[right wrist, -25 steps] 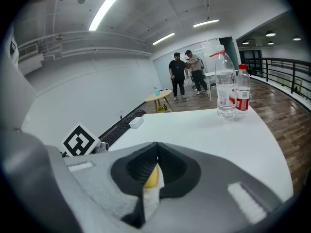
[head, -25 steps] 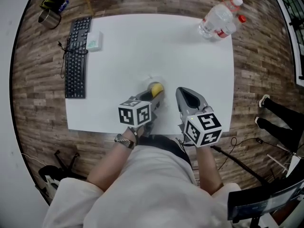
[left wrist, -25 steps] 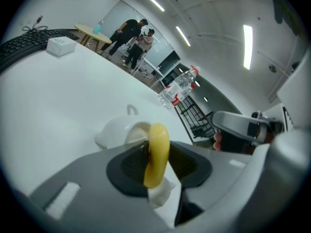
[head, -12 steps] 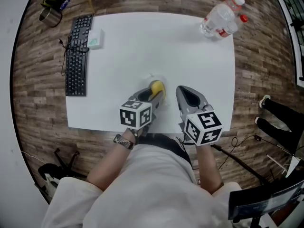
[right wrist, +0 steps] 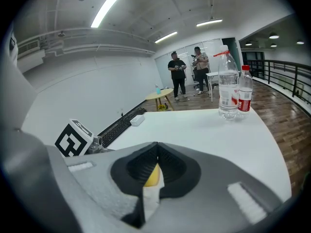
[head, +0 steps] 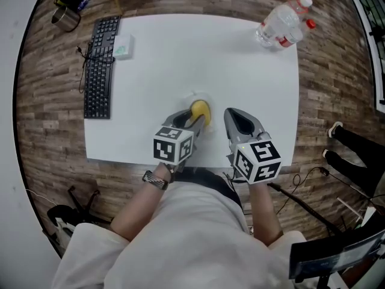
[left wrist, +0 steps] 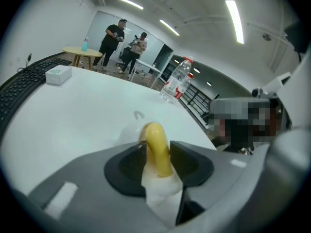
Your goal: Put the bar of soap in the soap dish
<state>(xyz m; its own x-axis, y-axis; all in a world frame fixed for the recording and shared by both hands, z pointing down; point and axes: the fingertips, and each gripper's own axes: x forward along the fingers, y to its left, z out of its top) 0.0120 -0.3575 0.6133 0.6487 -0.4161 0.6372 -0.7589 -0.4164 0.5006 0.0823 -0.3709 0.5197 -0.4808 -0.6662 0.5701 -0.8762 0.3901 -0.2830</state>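
Note:
A yellow bar of soap stands on edge in a white soap dish near the table's front middle. The dish hardly stands out from the white tabletop. My left gripper reaches the soap from the near side. In the left gripper view the soap rises between the pads above the dish. Those jaws are opening, with a thin gap beside the soap. My right gripper hovers just right of the dish, shut and empty. In the right gripper view its tips meet, and the soap shows below them.
A black keyboard and a small white box lie at the table's far left. Two water bottles stand at the far right corner. A metal mug sits on the floor. Someone's shoes are beside the table's right edge.
The left gripper has rolled a little and its jaws have spread, so more of the soap shows in the dish. The right gripper has stayed in place.

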